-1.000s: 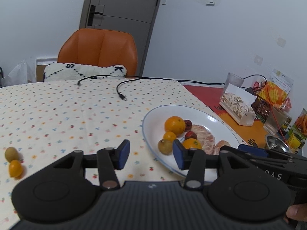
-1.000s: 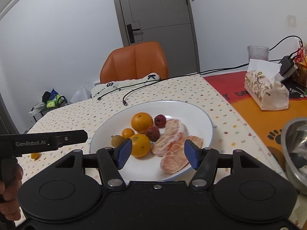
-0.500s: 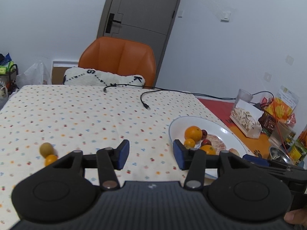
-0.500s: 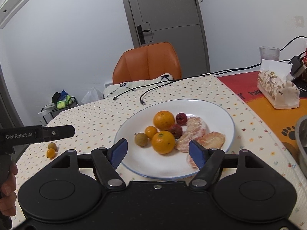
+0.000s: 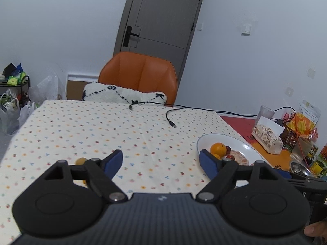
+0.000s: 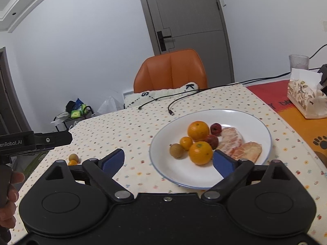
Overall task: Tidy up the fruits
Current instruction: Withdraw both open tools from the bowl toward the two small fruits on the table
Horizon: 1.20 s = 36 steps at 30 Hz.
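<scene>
Noted on spotted tablecloth (image 5: pixel 85 126): two loose black cable ends (image 5: pixel 173 125), tissue box (image 6: pixel 306 98) off right, orange chair (image 5: pixel 141 75) beyond. White plate (image 6: pixel 255 122) holding oranges (image 6: pixel 198 130), longan (image 6: pixel 176 150), red fruits, peeled segments. Two small fruits (image 6: pixel 73 158) left on cloth, partly hidden behind left gripper (image 5: pixel 161 161) finger. Right gripper (image 6: pixel 168 161) over plate's near rim. Both jaws just opened wide, nothing between

The left gripper (image 6: pixel 69 137), seen from the right wrist, bears white lettering "enRobot.AI". A white cushion (image 5: pixel 124 95) shows black letters "S" and "K". The red mat's (image 6: pixel 271 94) lettering is cut off.
</scene>
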Tool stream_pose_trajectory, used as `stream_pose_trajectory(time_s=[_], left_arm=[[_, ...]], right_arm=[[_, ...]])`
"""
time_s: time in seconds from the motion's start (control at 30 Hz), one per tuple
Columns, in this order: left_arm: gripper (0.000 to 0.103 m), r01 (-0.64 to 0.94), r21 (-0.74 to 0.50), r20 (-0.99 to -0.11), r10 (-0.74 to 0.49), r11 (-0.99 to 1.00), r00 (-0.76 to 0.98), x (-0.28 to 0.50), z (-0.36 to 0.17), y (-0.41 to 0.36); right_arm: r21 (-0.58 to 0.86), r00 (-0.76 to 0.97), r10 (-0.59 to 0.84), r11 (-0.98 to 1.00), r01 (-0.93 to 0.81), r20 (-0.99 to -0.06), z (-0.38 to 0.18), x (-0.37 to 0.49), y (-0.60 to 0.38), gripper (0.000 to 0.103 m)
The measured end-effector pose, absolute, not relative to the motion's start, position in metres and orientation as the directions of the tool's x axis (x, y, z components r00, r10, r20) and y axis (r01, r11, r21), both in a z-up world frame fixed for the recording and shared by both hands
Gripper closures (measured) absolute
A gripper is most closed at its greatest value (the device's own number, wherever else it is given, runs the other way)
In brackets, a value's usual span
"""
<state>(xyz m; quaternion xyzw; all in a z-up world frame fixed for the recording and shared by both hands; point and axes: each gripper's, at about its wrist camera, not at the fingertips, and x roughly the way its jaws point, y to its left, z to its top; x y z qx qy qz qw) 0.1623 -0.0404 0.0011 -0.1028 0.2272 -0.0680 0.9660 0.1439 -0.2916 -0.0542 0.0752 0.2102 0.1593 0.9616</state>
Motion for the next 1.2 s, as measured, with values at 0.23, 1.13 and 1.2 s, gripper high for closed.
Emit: stream_pose_trajectory(time_s=[0.23,1.13,1.2], left_arm=[[0.020,0.056,-0.231,-0.412,-0.150,0.971,0.899,0.148,0.007,-0.021],[0.005,-0.082,-0.245,-0.442,-0.036,0.966,0.896,0.116,-0.005,0.049],[0.005,-0.092,-0.251,-0.450,-0.032,0.964,0.892,0.117,-0.008,0.055]], right_arm=[[0.211,0.855,0.360,0.930,-0.300,-0.374,-0.050,0.138,-0.280,0.007],[0.200,0.789,0.478,0.878,-0.435,-0.386,-0.047,0.132,-0.213,0.000],[0.206,0.775,0.489,0.872,-0.444,-0.399,-0.048,0.136,-0.207,0.000]])
